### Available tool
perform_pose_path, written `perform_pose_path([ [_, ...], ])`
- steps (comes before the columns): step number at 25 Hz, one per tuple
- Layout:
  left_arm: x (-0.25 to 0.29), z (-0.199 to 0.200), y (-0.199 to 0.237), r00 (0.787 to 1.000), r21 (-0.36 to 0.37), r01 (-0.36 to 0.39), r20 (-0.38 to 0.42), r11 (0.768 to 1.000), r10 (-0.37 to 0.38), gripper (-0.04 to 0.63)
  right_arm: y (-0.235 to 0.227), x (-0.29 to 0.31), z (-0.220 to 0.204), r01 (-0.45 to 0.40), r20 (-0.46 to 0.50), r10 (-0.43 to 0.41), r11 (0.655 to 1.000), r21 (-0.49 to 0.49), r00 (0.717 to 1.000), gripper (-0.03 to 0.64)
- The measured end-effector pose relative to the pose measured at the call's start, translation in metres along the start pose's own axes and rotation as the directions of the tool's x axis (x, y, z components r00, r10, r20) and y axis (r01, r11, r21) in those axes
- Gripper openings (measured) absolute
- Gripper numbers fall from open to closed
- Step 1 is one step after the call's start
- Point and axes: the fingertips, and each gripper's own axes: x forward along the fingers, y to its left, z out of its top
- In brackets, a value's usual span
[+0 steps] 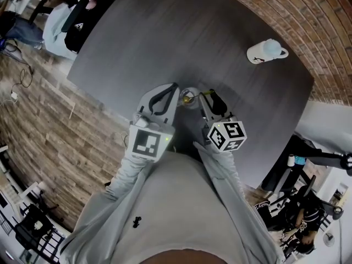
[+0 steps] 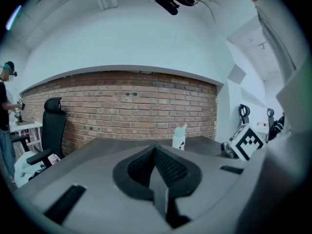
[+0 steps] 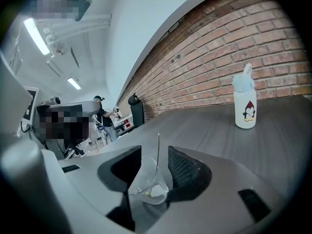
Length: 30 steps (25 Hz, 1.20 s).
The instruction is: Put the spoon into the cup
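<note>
while the dark table (image 1: 165,32) runs wide beyond its near edge, clear glass cup (image 3: 146,189) near that edge, thin spoon (image 3: 157,150) standing inside, right gripper (image 3: 152,155) released around it, left gripper (image 2: 156,152) clenched empty, white bottle (image 1: 267,51) well apart

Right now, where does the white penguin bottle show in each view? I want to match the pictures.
Head view: the bottle is at upper right, on the dark table near the brick wall.
Left gripper view: the bottle is small, just right of centre, in front of the wall.
Right gripper view: the bottle is at right, upright on the table.
Shared landmark: the brick wall behind it.
</note>
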Motion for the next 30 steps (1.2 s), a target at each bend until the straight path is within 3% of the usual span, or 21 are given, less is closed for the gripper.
perform_pose_path([
  [8,-0.002,0.008,0.0,1.0,0.027,0.006,0.02,1.0,-0.007,0.018,0.001,-0.006,0.016,0.01,0.043,-0.009,0.999,-0.035,0.999,0.178],
  [16,-0.005,0.022,-0.002,0.999,0.037,0.013,0.051,0.999,-0.014,0.018,0.006,-0.033,0.055,0.058,0.146,-0.042,0.992,-0.108,0.988,0.178],
  [22,-0.005,0.035,-0.01,0.996,0.056,0.033,0.083,0.998,-0.037,0.019,0.005,-0.059,0.087,0.087,0.241,-0.057,0.99,-0.115,0.969,0.178],
  [26,-0.007,0.041,-0.016,0.992,0.106,0.054,0.104,0.993,-0.065,0.02,0.005,-0.082,0.106,0.118,0.297,-0.074,0.984,-0.133,0.952,0.178],
  [30,-0.008,0.047,-0.022,0.991,0.111,0.069,0.108,0.991,-0.081,0.02,0.005,-0.111,0.125,0.191,0.351,-0.113,0.962,-0.195,0.93,0.178],
])
